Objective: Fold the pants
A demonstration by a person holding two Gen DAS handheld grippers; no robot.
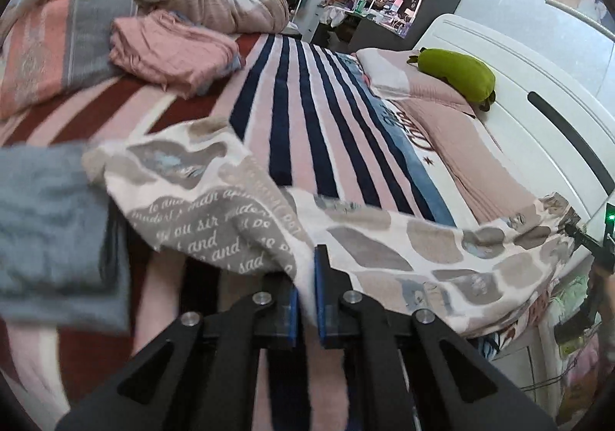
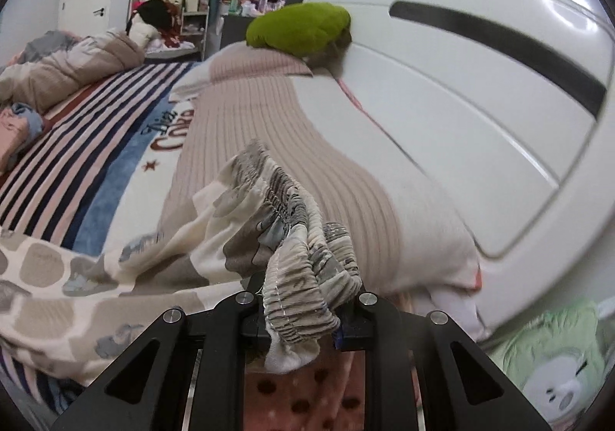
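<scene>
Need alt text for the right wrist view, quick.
The right hand-held gripper is shut on the gathered elastic waistband of patterned pants, held above a striped bedspread. Behind are a ribbed pink pillow and a green plush.

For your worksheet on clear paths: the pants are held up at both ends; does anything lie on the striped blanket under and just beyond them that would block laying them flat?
Nothing visible does. The pants hang between the left claw and right claw, over bare striped blanket. The pink cloth and pillow lie off to the sides.
</scene>
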